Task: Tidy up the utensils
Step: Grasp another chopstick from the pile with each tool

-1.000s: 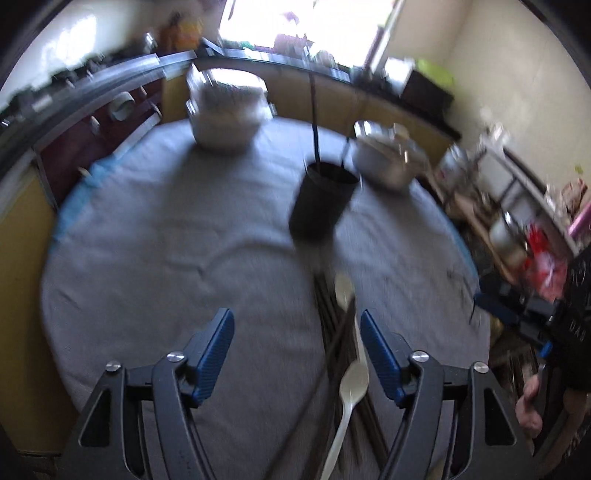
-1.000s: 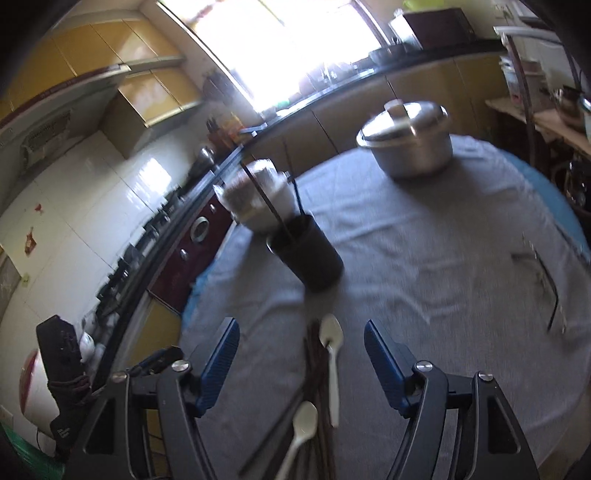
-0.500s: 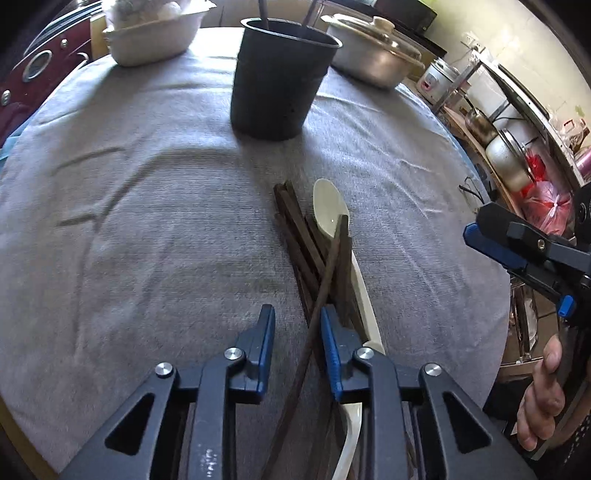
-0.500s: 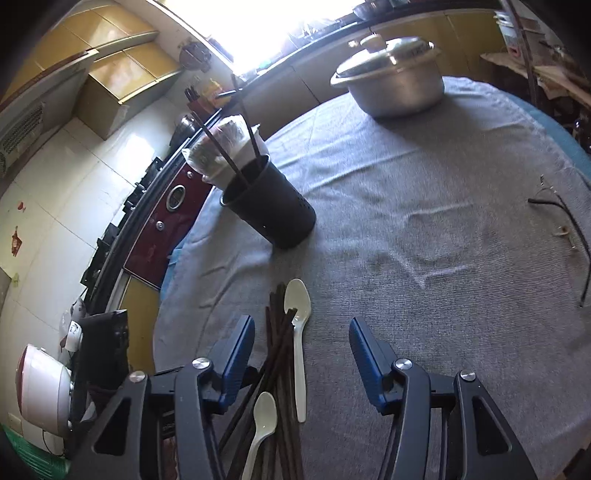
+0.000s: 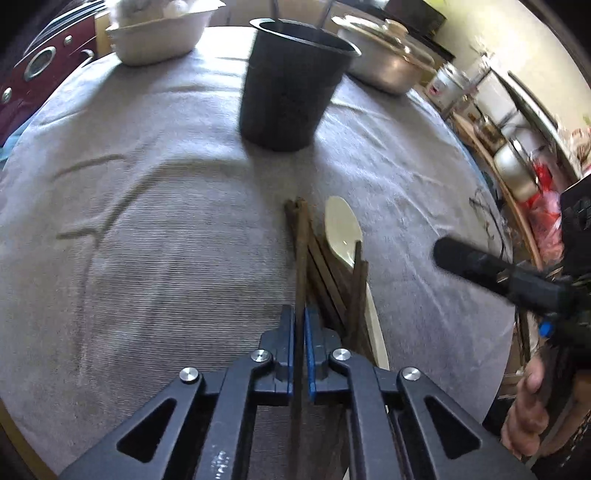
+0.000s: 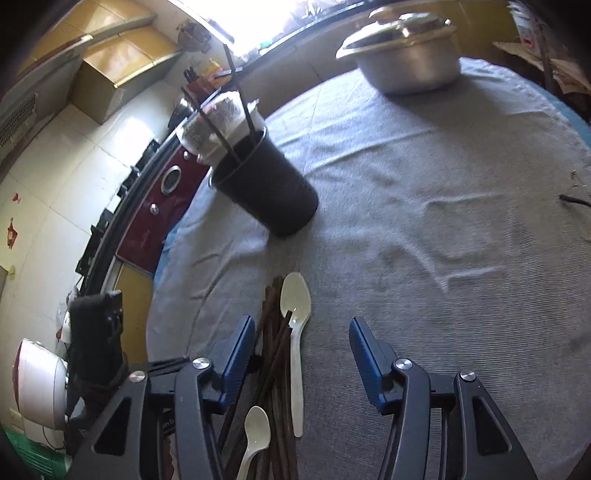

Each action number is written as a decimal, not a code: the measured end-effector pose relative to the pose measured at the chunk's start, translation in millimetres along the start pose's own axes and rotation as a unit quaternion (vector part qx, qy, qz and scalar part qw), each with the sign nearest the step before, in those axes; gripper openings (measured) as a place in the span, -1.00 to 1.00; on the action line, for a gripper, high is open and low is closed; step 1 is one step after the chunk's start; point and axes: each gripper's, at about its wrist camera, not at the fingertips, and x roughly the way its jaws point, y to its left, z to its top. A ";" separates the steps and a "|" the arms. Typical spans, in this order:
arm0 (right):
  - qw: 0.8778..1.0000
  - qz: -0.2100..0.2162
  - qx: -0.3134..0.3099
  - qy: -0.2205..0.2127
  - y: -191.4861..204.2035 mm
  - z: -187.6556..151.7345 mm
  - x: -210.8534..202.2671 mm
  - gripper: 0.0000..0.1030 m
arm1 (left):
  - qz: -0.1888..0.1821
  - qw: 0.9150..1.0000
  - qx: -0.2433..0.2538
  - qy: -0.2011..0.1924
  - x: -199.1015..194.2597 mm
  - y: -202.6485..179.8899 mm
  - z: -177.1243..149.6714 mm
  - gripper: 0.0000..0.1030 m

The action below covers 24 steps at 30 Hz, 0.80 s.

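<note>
while chopsticks stand inside it, black holder sits upright.

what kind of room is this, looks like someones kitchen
Most likely a home kitchen: a lidded metal pot on the grey-clothed round table, yellow wall cabinets, and a dark countertop along the tiled wall.

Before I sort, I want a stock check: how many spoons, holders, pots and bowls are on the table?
Spoons: 2
Holder: 1
Pot: 1
Bowl: 1
Total: 5
The loose chopsticks overlap too much to count.
</note>
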 end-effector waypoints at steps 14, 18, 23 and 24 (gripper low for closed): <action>0.998 -0.019 0.013 0.066 17.3 2.5 52.6 -0.39 | 0.011 0.998 -0.053 -0.038 -23.6 45.4 -6.2 -0.90; 0.997 -0.048 -0.007 0.058 23.9 5.6 61.5 -0.62 | 0.013 0.998 -0.050 -0.037 -21.3 45.5 -7.5 -0.90; 0.997 -0.052 -0.020 0.049 30.3 10.4 61.8 -0.89 | 0.013 0.998 -0.050 -0.033 -16.2 45.2 -8.3 -0.90; 0.997 -0.049 -0.023 0.049 29.9 11.4 60.6 -0.89 | 0.013 0.998 -0.051 -0.033 -16.6 46.3 -9.1 -0.90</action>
